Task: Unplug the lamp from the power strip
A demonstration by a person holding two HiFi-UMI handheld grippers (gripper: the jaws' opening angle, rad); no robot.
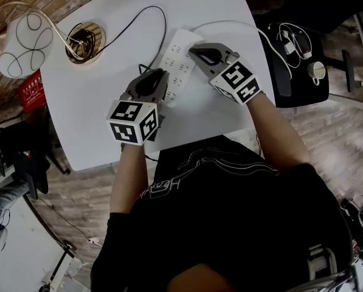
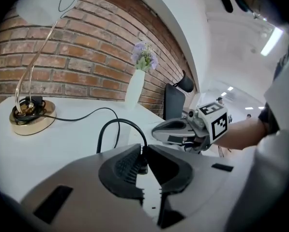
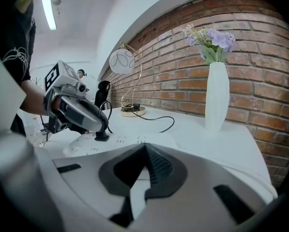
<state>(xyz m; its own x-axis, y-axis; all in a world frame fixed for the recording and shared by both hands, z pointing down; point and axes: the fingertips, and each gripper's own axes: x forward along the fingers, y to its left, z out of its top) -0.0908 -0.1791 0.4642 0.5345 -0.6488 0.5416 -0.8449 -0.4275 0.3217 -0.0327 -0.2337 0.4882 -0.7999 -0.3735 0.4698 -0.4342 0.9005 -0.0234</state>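
The left gripper [image 2: 143, 154] clamps the black plug [image 3: 101, 136], which stands in the white power strip [image 1: 176, 56]. Just beside it, the right gripper [image 3: 144, 149], jaws pressed together on nothing, sits over the strip's far end. Beyond, the plug's cable [image 1: 160, 14] curls towards the lamp [image 1: 26, 36]; a vase [image 3: 216, 95] stands further back.
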